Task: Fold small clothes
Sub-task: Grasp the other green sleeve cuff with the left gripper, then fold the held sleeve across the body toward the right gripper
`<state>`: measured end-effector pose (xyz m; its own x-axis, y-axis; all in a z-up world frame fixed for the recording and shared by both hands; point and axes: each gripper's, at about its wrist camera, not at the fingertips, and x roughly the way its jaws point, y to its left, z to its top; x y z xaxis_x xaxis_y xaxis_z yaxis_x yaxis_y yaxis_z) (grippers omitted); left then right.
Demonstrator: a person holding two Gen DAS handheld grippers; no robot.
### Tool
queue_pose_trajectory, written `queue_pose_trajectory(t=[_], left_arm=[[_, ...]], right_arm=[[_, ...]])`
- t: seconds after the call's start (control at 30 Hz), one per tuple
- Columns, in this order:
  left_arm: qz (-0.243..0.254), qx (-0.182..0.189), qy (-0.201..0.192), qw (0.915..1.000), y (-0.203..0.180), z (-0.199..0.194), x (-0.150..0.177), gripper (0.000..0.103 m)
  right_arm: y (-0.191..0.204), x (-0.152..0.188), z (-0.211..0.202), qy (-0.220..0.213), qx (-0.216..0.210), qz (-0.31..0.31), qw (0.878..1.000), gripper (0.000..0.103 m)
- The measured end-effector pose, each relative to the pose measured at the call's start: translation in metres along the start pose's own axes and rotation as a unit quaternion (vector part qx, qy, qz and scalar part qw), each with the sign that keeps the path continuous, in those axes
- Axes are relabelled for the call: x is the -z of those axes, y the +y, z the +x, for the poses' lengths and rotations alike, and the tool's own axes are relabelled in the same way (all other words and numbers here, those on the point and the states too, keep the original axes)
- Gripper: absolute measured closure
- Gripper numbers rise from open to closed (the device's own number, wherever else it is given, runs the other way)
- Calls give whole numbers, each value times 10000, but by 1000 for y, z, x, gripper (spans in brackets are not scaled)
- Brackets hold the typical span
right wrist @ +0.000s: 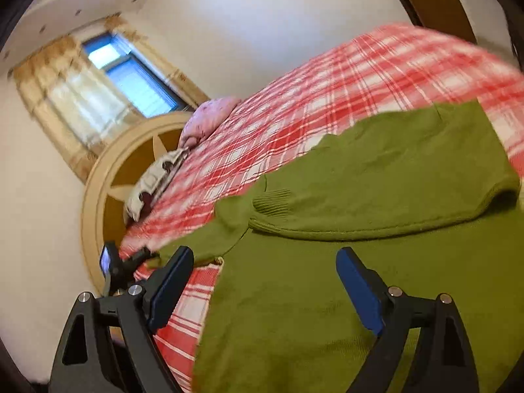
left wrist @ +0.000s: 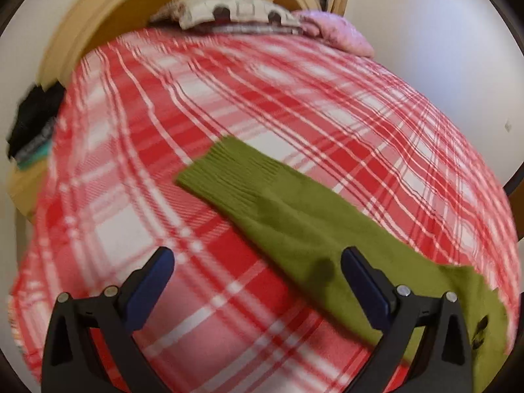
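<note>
You are holding both grippers over a bed, and the green sweater [right wrist: 376, 262] is lying spread on the red and white checked blanket [left wrist: 229, 98]. Your left gripper [left wrist: 257, 262] is standing with its jaws wide apart and nothing between the pads; it is hanging above the blanket, just beside one long sleeve [left wrist: 262, 196] that is stretching flat across the checks. Your right gripper [right wrist: 265, 262] is also standing wide, its jaws empty, above the body of the sweater, where the other sleeve is lying folded over it. At the head of the bed a pink pillow [right wrist: 209, 114] and a white patterned cushion [right wrist: 154, 180] are resting against the round wooden headboard [left wrist: 98, 26]. Some dark clothes [left wrist: 32, 124] are sitting at the bed's edge. A curtained window [right wrist: 124, 75] is showing behind the bed.
</note>
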<state>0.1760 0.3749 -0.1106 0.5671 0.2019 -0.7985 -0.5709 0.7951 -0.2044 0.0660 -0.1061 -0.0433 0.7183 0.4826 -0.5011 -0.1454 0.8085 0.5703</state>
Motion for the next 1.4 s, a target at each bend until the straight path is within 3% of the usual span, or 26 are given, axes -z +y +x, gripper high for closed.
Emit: queue_pose_trajectory(t=[0.17,0.23,0.27,0.33,0.37,0.43,0.5,0.7,0.93,1.1,1.2,1.4], left_arm=[[-402,114,-118,9991,-2,15,-11,5],[-507,231,-165,9983,-2,17,-12,28],[-518,176,-164,9984,-2,19,-13,32],[-580,39,-189,9981,-1,21,-14,57],[-639,-3,-214,9977,2,19,-13,63],[-719,171,-234,9970,6,22,-15,86],[-792,353,-203,9960,9,23,-16,88],[-473,201,-417,9978,-3,11,-16,92],[282,399,-1177,9919,-55,-52,-14,93],[1095,879,-1651,9762,-124,-105,6,95],[1658,1291,-1778,9614,-171,-131,34,95],[2500,2051,-1578,9330,-253,-154,102,95]], right_arm=[[3,6,0,78,150,-123,9998,14],[0,7,0,93,225,-142,9996,14],[-1,7,1,120,229,-106,9996,14],[-3,8,1,139,228,-31,9996,14],[-4,8,1,140,251,-19,9996,14],[-4,9,2,151,319,-12,9994,14],[-9,9,2,159,365,89,9992,14],[-24,7,-5,51,457,386,9982,14],[-43,7,-12,-9,549,748,9957,14],[-51,10,-16,-5,513,912,9945,14],[-53,11,-20,-84,549,896,9944,14],[-66,11,-30,-150,578,1054,9926,14]])
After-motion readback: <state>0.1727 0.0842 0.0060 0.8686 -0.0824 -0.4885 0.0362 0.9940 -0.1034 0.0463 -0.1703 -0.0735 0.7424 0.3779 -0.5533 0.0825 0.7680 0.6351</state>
